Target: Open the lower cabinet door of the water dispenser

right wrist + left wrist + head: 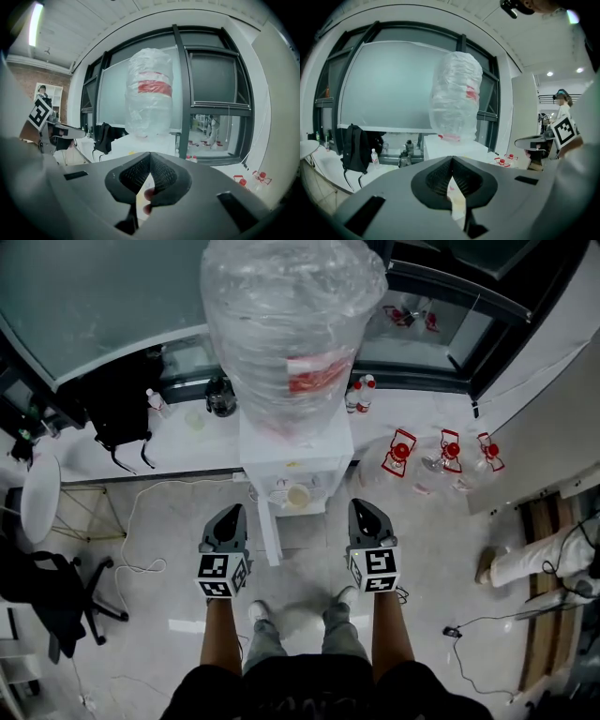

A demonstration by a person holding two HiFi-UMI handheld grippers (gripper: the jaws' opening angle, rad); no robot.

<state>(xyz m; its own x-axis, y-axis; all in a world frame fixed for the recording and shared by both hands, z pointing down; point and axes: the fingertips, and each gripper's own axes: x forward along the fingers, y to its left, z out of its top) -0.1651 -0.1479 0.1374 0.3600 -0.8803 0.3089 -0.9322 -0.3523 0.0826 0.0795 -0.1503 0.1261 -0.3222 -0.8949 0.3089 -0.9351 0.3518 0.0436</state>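
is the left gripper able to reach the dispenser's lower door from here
Probably yes: the left gripper hangs just beside the white panel jutting from the water dispenser's lower front, apparently the door, with nothing between them. Its jaws are shut, though.

Bare floor [309, 559] directly in front of the water dispenser [295, 465] lies open for approach. To its left, a loose cable [127, 531] trails across the floor and an office chair [52, 601] stands further out. To its right, clear jugs [401, 457] stand close by
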